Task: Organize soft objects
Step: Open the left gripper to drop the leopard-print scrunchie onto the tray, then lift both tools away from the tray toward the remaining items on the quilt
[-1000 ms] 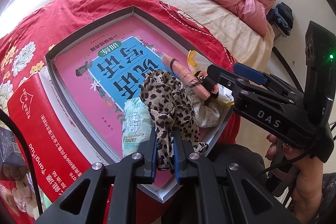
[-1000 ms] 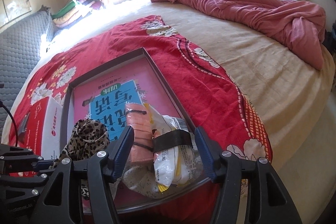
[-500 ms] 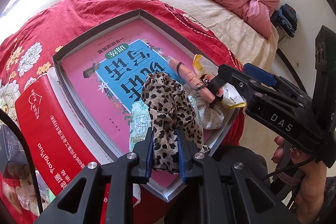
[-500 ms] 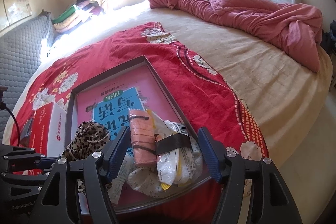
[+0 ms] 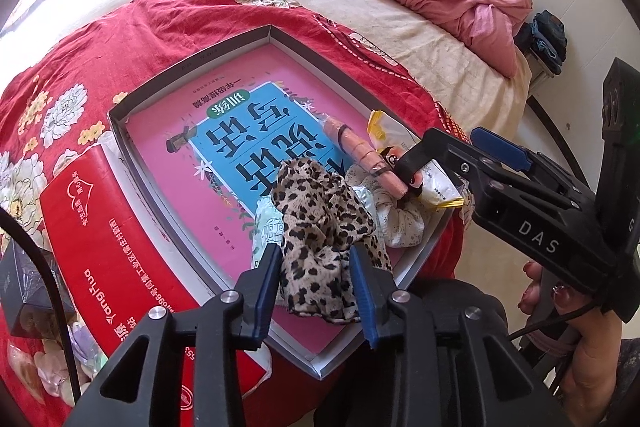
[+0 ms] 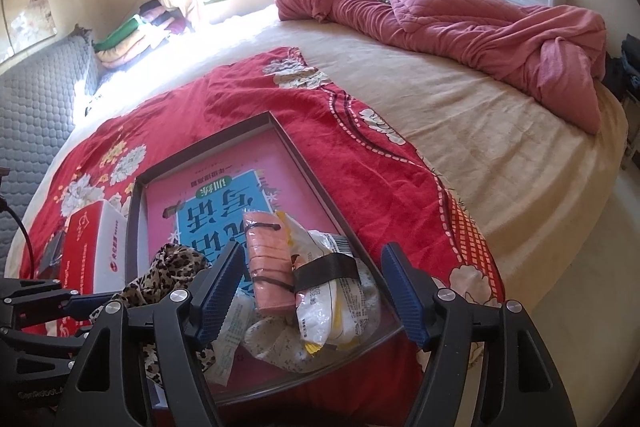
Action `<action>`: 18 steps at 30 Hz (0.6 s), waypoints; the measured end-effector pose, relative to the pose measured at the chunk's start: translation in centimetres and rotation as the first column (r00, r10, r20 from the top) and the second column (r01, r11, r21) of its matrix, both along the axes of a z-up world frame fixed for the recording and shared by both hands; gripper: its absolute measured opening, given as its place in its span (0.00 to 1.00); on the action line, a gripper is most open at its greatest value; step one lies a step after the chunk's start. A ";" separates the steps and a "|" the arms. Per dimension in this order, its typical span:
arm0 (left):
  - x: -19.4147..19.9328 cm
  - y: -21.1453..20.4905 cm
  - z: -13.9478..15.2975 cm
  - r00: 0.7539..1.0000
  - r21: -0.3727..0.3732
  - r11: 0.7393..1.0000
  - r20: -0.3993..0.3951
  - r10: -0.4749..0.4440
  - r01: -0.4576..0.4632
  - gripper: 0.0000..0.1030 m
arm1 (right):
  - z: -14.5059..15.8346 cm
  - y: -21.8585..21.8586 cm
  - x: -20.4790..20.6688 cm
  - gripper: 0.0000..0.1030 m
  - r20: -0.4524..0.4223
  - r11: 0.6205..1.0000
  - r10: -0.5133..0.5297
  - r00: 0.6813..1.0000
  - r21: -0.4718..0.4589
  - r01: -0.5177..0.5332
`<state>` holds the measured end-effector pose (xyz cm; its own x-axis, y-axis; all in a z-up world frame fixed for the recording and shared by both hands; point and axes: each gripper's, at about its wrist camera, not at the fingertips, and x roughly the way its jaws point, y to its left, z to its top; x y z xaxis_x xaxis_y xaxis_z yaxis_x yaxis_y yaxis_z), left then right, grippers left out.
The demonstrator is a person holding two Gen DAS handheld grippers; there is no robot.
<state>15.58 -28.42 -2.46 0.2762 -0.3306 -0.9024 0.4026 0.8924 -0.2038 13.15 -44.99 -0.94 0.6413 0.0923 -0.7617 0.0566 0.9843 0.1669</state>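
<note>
releasing: the left gripper has just been opening around the leopard cloth, now in the tray; right gripper open, holding nothing; most soft items look gathered near.

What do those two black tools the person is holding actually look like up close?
Both are black plastic frames with silver screw heads and blue ribbed pads lining the jaws. The right gripper carries the white letters DAS on its side, a small green light on its upright block, and a thin black cable trailing past the hand. The left gripper is built alike.

Leopard cloth hides tissue pack; red carton cut off.
</note>
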 end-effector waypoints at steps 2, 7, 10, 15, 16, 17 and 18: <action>0.0 0.1 0.1 1.000 0.002 1.000 0.000 0.004 -0.004 0.40 | 0.1 0.0 -0.1 0.70 0.001 1.000 0.000 1.000 0.000 0.000; 0.1 0.3 0.1 1.000 0.008 1.000 0.003 0.012 -0.012 0.42 | 0.3 0.0 -0.3 0.70 0.006 1.000 -0.002 1.000 0.005 0.002; 0.0 0.5 0.4 1.000 0.007 1.000 0.011 0.014 -0.014 0.47 | 0.5 0.0 -0.3 0.71 0.009 1.000 -0.003 1.000 0.007 0.003; -0.3 0.7 1.0 0.999 0.012 1.000 0.036 0.021 -0.021 0.58 | 0.9 0.1 -0.5 0.71 0.015 1.000 -0.006 1.000 0.007 0.006; -0.3 0.8 1.1 0.999 0.013 1.000 0.043 0.024 -0.025 0.58 | 1.0 0.2 -0.6 0.71 0.016 1.000 -0.006 1.000 0.008 0.006; -0.4 0.9 1.3 0.998 0.012 1.000 0.049 0.027 -0.028 0.59 | 1.0 0.2 -0.6 0.71 0.016 1.000 -0.004 1.000 0.009 0.004; -0.5 1.1 1.5 0.998 0.013 0.999 0.054 0.031 -0.031 0.60 | 1.1 0.2 -0.7 0.71 0.016 1.000 -0.005 1.000 0.009 0.005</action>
